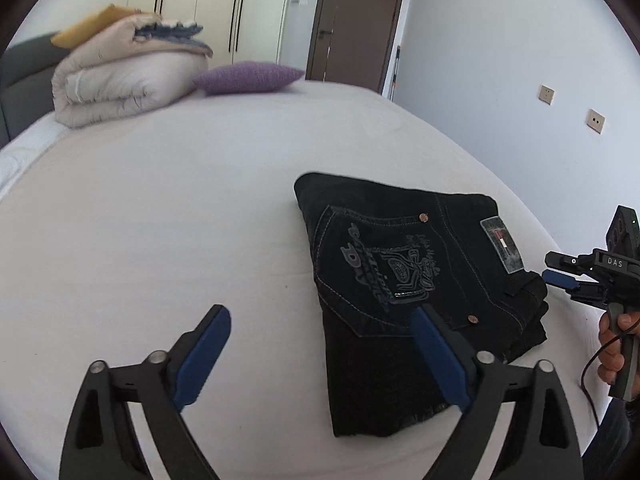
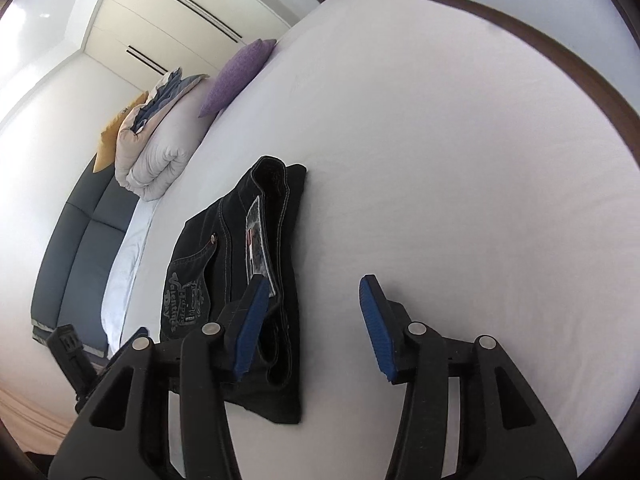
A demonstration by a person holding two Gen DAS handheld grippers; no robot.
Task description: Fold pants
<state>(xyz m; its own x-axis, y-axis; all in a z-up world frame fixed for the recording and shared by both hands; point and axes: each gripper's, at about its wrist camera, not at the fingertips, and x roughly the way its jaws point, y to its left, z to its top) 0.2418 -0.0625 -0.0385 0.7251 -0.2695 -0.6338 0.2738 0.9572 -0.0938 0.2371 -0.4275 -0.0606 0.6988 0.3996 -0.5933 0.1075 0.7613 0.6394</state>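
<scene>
Black denim pants [image 1: 404,280] lie folded into a compact stack on the white bed sheet [image 1: 180,208], back pocket with grey embroidery and a waistband label facing up. My left gripper [image 1: 320,316] is open and empty, hovering just above the stack's near left edge. The right gripper shows at the far right of the left wrist view [image 1: 560,270], beside the waistband end. In the right wrist view the pants [image 2: 248,280] lie left of centre, and my right gripper [image 2: 312,292] is open and empty above their waistband edge.
A rolled cream duvet [image 1: 120,80] with a yellow cushion and a purple pillow [image 1: 248,76] sit at the head of the bed. A grey headboard [image 2: 80,248], wardrobe doors [image 1: 208,0] and a brown door [image 1: 356,20] stand beyond. The bed's brown edge [image 2: 580,60] curves at right.
</scene>
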